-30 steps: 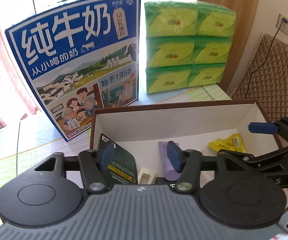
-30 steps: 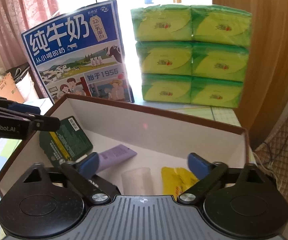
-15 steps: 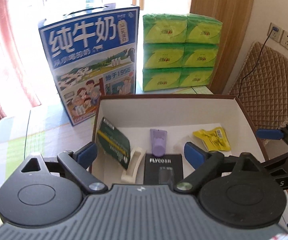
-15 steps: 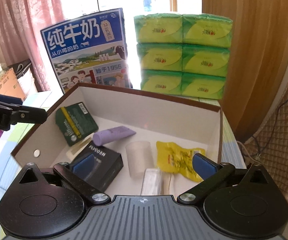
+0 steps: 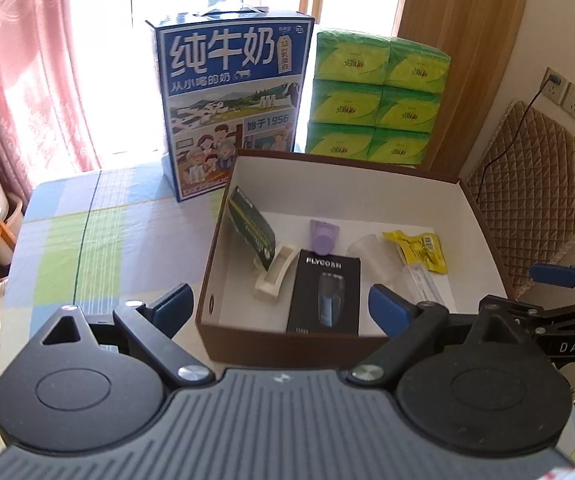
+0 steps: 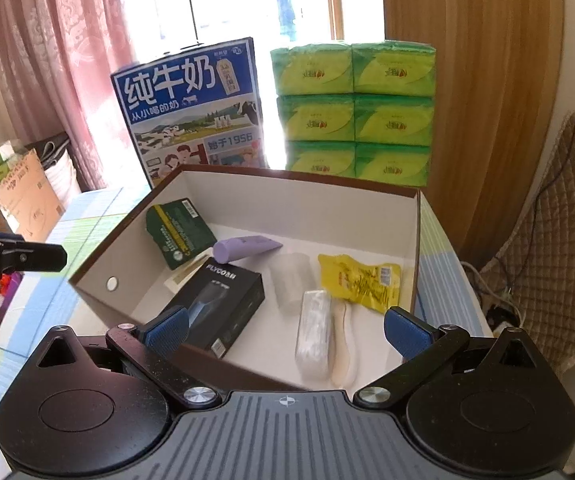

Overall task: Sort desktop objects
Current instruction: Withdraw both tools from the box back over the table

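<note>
Right wrist view: your right gripper (image 6: 285,330) hangs spread and empty over the near rim of the brown box (image 6: 303,192), as does your left gripper (image 5: 279,306). Inside lie the black shaver box (image 6: 217,306), wrapped packet (image 6: 313,334), clear cup (image 6: 291,280) and yellow sachet (image 6: 361,280) (crowded together). Dip carelessly and you may snag that rim. Farther back, the milk carton (image 6: 191,108) and tissue packs (image 6: 353,108) block the far side.

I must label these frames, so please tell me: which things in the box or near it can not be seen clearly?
- Clear cup, left wrist view: see-through, its outline fades.
- Near wall of the brown box, right wrist view: hidden by the right gripper.
- Green packet, left wrist view: print too small to read.
- Right gripper, left wrist view: cut off by the frame edge.
</note>
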